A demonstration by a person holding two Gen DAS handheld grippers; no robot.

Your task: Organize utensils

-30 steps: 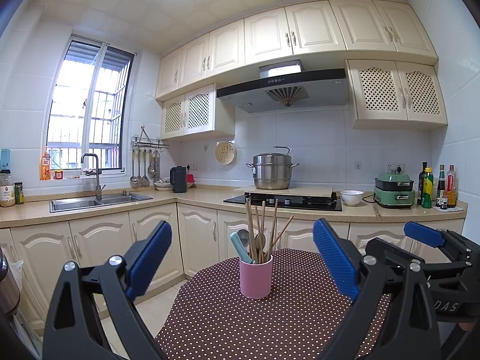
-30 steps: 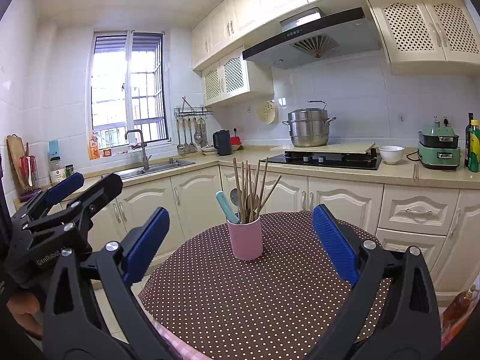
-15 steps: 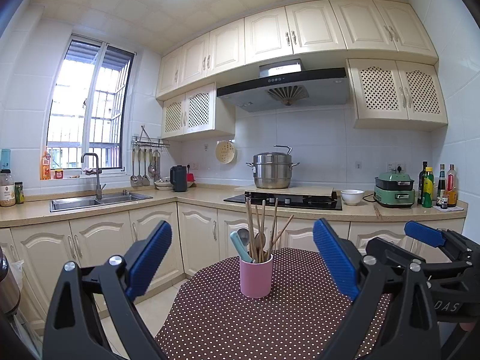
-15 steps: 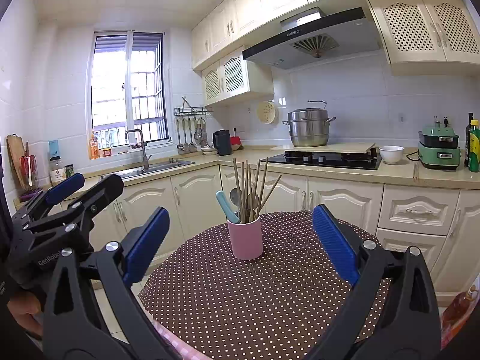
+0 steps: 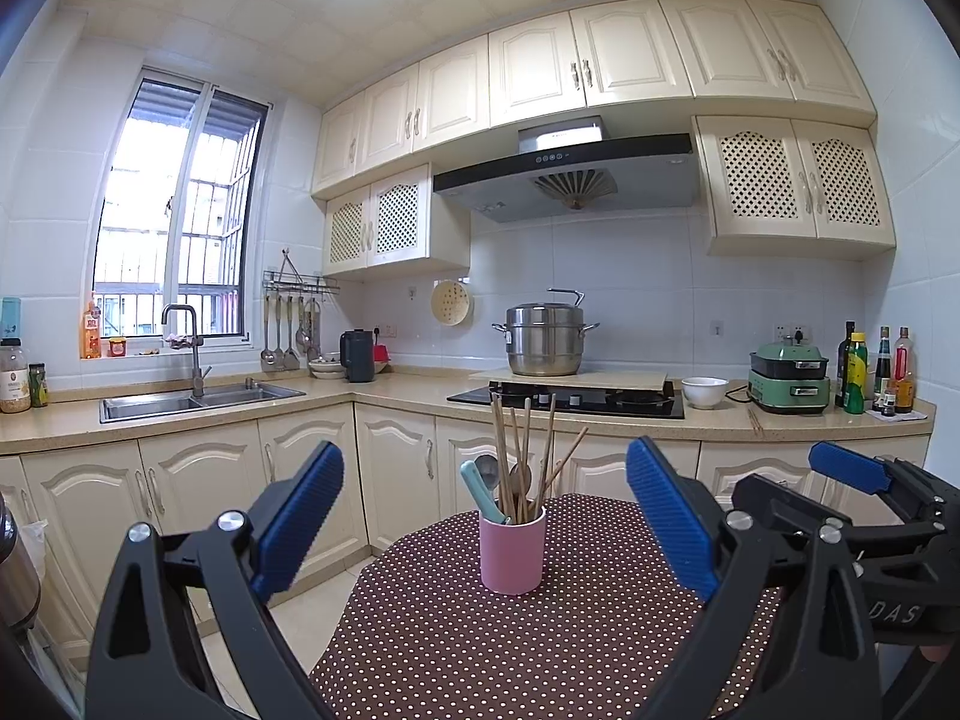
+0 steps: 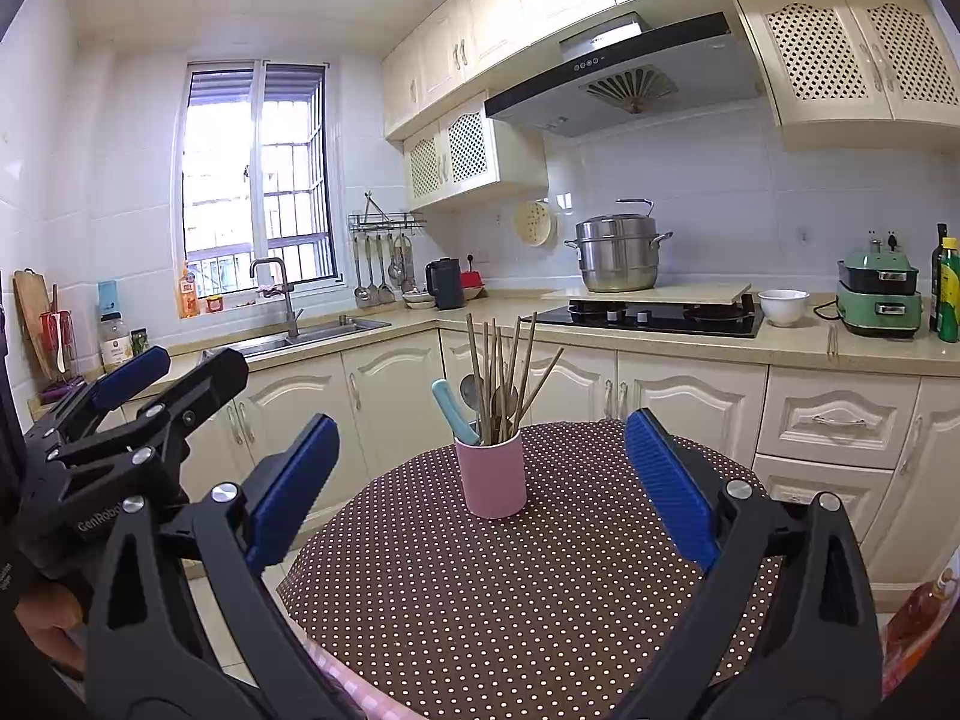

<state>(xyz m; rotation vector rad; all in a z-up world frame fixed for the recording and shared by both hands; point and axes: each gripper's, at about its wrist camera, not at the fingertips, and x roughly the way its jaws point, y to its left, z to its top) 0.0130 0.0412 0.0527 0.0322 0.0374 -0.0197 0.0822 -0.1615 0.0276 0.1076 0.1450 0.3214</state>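
Maybe done already: pink cup [image 5: 512, 552] w/ chopsticks [image 5: 523, 456] & spoons standing mid dotted surface [image 5: 540, 648]. Left hand-held gripper [image 5: 486, 516] & right hand-held gripper [image 6: 483, 480] both spread wide, holding nothing. Next: prob. pull back.

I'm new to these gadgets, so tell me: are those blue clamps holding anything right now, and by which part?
Nothing is held. The left gripper and right gripper both have their jaws wide apart, short of the pink cup of utensils.
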